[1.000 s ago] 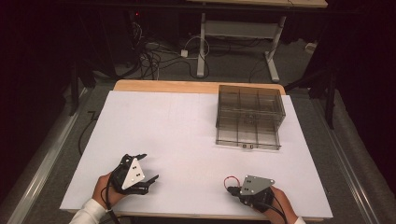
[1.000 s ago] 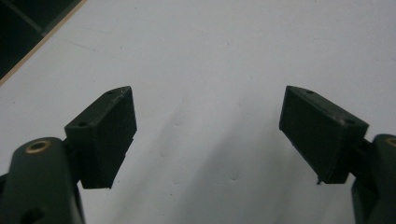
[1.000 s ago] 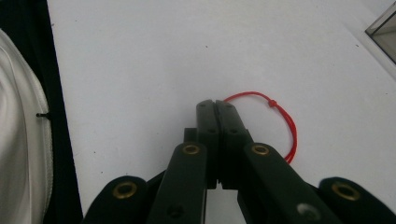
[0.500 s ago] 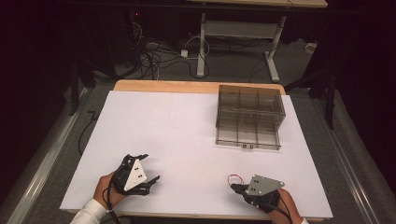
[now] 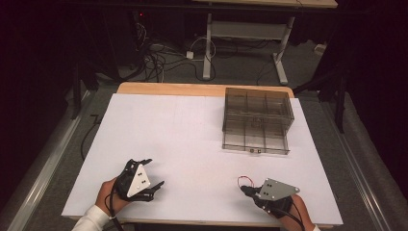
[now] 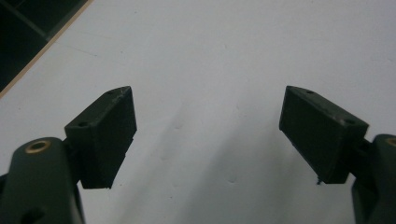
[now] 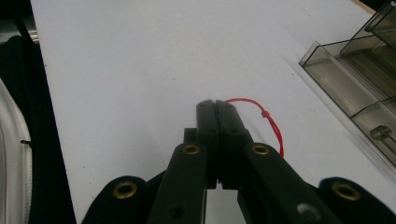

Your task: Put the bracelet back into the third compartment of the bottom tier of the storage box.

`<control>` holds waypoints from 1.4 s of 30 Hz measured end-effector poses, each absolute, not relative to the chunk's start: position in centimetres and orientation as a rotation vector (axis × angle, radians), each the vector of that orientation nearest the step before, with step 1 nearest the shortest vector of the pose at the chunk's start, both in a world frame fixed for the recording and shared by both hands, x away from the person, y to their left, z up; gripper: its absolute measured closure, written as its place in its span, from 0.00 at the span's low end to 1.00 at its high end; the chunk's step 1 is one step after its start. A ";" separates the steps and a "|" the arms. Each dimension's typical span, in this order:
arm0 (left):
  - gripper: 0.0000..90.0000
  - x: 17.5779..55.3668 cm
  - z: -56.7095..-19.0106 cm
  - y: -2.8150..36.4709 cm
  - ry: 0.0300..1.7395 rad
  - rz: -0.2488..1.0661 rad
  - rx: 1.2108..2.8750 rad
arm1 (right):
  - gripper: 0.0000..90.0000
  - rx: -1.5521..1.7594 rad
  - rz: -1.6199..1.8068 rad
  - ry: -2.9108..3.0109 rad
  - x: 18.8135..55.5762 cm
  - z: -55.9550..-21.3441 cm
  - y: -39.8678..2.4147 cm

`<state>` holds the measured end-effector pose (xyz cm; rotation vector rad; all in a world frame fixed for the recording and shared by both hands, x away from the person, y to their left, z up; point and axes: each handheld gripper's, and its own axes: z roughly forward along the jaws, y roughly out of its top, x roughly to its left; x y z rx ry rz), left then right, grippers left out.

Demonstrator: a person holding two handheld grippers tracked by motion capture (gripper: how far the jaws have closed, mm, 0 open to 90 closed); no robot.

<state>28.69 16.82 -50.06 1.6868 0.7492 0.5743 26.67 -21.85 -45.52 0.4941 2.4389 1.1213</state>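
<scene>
- The left gripper, a black two-jaw tool with a grey three-cornered plate on top, sits in the person's left hand at the near-left part of the white table top; in the left gripper view its jaws stand wide apart over bare white surface, released, with nothing between them.
- The right gripper, black with the same grey plate, is held at the near-right edge of the table; in the right gripper view its jaws are pressed together, clenched on a thin red loop of string that curls out from the tips to the right.
- In the high view that red string shows as a small loop just beyond the right gripper's tips, low over the table.
- Farther off, on the right half of the table, stands a smoky transparent plastic organiser box with divided compartments, its lower drawer pulled out toward the person.
- Beyond the table lie a dark floor, tangled cables and the metal legs of another table.
</scene>
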 end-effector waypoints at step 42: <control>0.20 28.7 -50.0 17.0 0.754 0.582 1.678 | 1.00 0.604 1.144 2.259 27.4 -43.7 -24.6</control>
